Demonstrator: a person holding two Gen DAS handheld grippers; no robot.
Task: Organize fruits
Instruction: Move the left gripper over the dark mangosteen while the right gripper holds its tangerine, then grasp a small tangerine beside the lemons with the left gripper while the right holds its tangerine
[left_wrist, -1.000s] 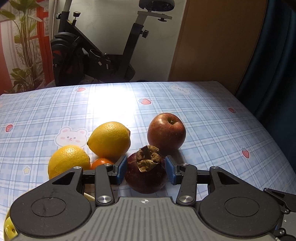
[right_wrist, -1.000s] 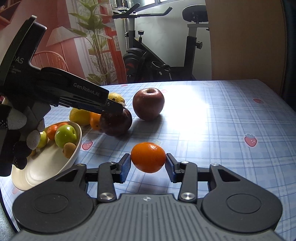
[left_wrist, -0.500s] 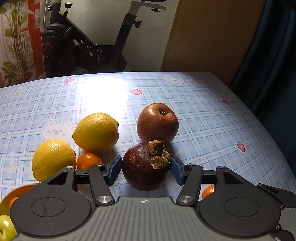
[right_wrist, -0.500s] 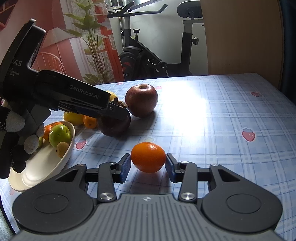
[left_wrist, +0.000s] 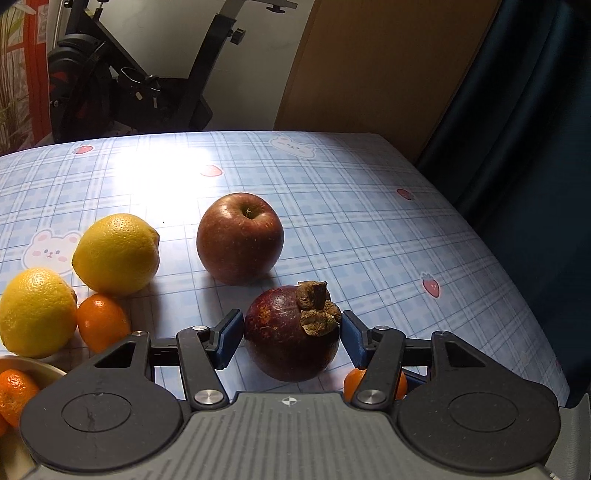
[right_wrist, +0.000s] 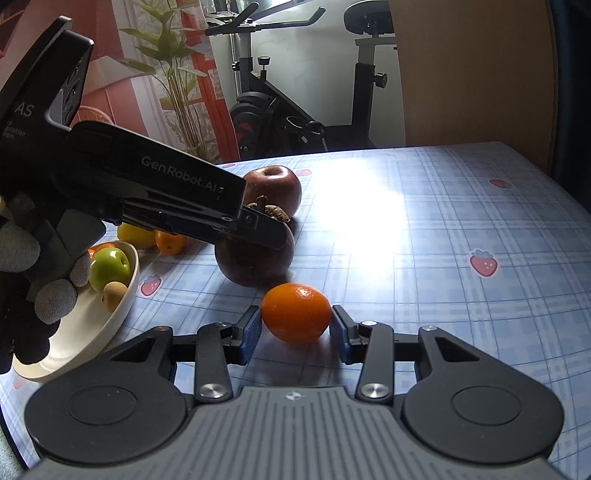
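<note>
A dark purple mangosteen (left_wrist: 280, 339) rests on the checked tablecloth between the blue pads of my left gripper (left_wrist: 291, 325). The jaws stand open, with a small gap on each side of the fruit. From the right wrist view, the left gripper (right_wrist: 273, 232) hangs over the mangosteen (right_wrist: 251, 266). My right gripper (right_wrist: 295, 325) is shut on an orange mandarin (right_wrist: 295, 312) low over the cloth. That mandarin (left_wrist: 349, 382) peeks out under the left gripper's right finger. A white bowl (right_wrist: 122, 314) at the left holds a green apple (right_wrist: 109, 267) and other small fruit.
A red apple (left_wrist: 240, 243) stands just behind the mangosteen. Two lemons (left_wrist: 116, 254) (left_wrist: 35, 314) and a small orange (left_wrist: 101, 321) lie at the left near the bowl's rim (left_wrist: 37, 369). A gloved hand (right_wrist: 22, 295) holds the left gripper. An exercise bike (right_wrist: 295, 110) stands beyond the table.
My left gripper's jaws have opened off the mangosteen, which now sits free on the cloth. The left gripper tipped further down. The right gripper and its mandarin stayed put.
</note>
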